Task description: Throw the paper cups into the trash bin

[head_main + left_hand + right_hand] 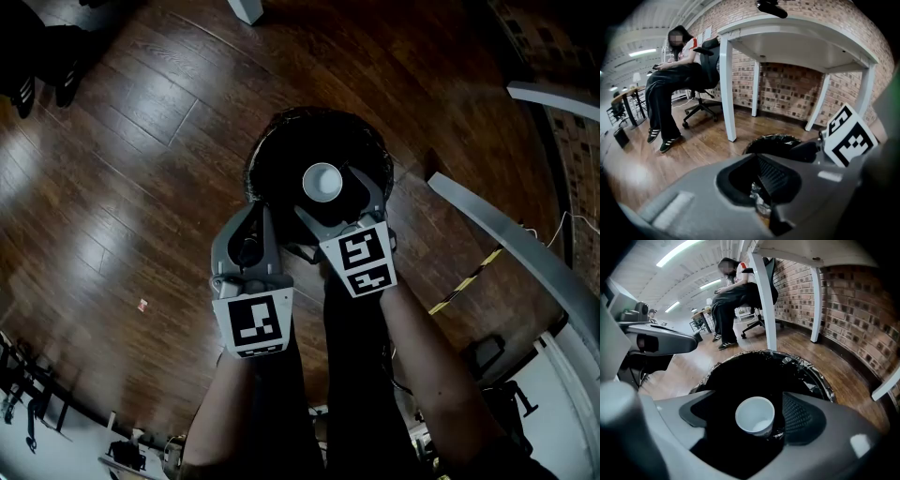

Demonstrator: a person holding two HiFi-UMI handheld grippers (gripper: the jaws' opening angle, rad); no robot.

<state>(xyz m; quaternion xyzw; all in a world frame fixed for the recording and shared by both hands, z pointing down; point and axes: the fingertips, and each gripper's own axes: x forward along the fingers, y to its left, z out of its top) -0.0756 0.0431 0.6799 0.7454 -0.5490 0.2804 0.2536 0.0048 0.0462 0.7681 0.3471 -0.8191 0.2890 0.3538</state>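
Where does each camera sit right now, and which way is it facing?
Head view: on the person's head, looking steeply down at the trash bin; both forearms, the left gripper and the right gripper show.
Left gripper view: rides the left gripper, facing across the floor toward a white table; its closed jaws fill the foreground.
Right gripper view: rides the right gripper, looking down into the bin; its jaws stand apart with a paper cup between them.
Shared: all three show the bin.

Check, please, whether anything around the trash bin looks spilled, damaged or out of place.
One thing: a small pale scrap lies on the wooden floor, well away from the trash bin. The paper cup is between the open jaws of the right claw, over the bin; nothing spilled.
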